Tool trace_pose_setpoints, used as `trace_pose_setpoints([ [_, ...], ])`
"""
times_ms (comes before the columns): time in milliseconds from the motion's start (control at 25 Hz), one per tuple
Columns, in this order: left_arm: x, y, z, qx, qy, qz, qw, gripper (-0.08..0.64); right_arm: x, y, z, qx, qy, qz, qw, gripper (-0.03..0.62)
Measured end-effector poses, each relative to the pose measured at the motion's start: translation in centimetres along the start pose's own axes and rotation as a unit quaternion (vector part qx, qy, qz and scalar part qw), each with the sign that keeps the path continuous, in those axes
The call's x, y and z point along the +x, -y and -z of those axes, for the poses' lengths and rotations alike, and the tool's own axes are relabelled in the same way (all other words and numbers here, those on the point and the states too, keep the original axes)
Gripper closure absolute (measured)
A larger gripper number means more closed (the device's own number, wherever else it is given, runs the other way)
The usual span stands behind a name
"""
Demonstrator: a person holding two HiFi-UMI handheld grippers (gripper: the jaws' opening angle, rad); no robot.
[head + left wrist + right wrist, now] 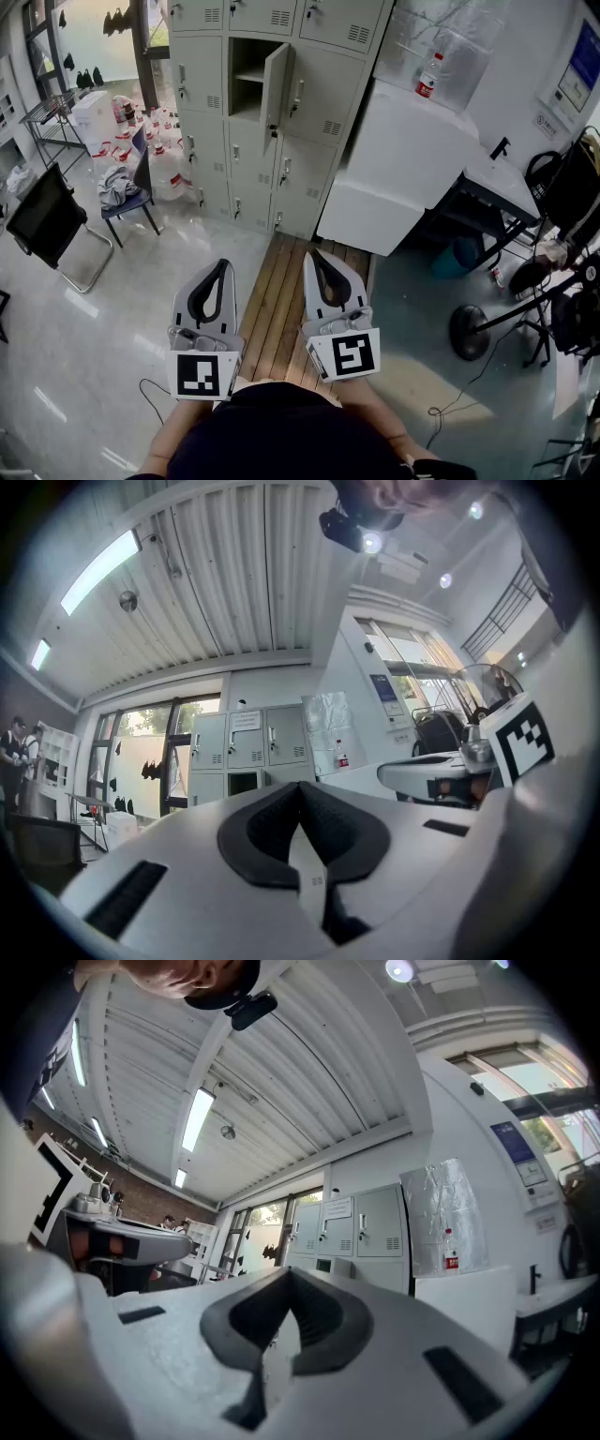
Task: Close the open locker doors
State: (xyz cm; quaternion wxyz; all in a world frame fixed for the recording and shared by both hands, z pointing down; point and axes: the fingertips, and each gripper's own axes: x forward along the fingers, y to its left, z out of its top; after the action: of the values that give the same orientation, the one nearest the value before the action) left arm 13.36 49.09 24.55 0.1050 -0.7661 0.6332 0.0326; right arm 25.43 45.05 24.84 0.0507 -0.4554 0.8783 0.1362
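Lockers: I see a bank of pale grey metal lockers [281, 112] at the upper middle of the head view. Each door has a vent slot and a small handle.
Open door: one locker door [275, 86] is swung out toward me, nearly edge-on, at the right side of its compartment [246, 66]. The other doors in view sit flush.
Compartment: it is dark inside, with a single shelf [248, 78] across it.
Left gripper: the left gripper [223, 265] is at the lower middle of the head view, well apart from the lockers. Its own view shows the black pads meeting at the tips with nothing between them.
Right gripper: the right gripper [313, 254] is just beside the left one. Its jaws are also pressed together and empty.
Head view only: wooden boards [281, 300] run along the floor from the grippers toward the lockers. A white cabinet [394, 159] stands to the right of the lockers, with a bottle [429, 77] on top.
Gripper views only: they show the ceiling with light strips [98, 572], people [14, 742] at the far left of the left gripper view, and a paper notice [247, 721] on an upper locker door.
Writing: I cannot read the notice, the bottle's red label or the blue wall panel [577, 80]; all are too small. The marker cube [200, 375] on each gripper carries only a black-and-white block pattern.
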Motion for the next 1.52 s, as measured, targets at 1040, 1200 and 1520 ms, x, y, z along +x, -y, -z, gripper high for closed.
trace_pose_setpoints([
  [1040,12.6,-5.7,4.6,-0.014,-0.022,0.0,0.9997,0.557,12.4,4.6,5.1,0.053,-0.009,-0.021,0.998,0.425],
  [1200,16.0,-7.5,5.1,-0.011,-0.026,0.001,0.9996,0.557,16.0,5.7,6.2,0.049,-0.015,-0.021,0.998,0.425],
  [1520,22.6,-11.4,6.8,-0.014,-0.032,0.01,0.9993,0.557,23.4,7.8,8.3,0.061,-0.024,-0.015,0.998,0.425],
])
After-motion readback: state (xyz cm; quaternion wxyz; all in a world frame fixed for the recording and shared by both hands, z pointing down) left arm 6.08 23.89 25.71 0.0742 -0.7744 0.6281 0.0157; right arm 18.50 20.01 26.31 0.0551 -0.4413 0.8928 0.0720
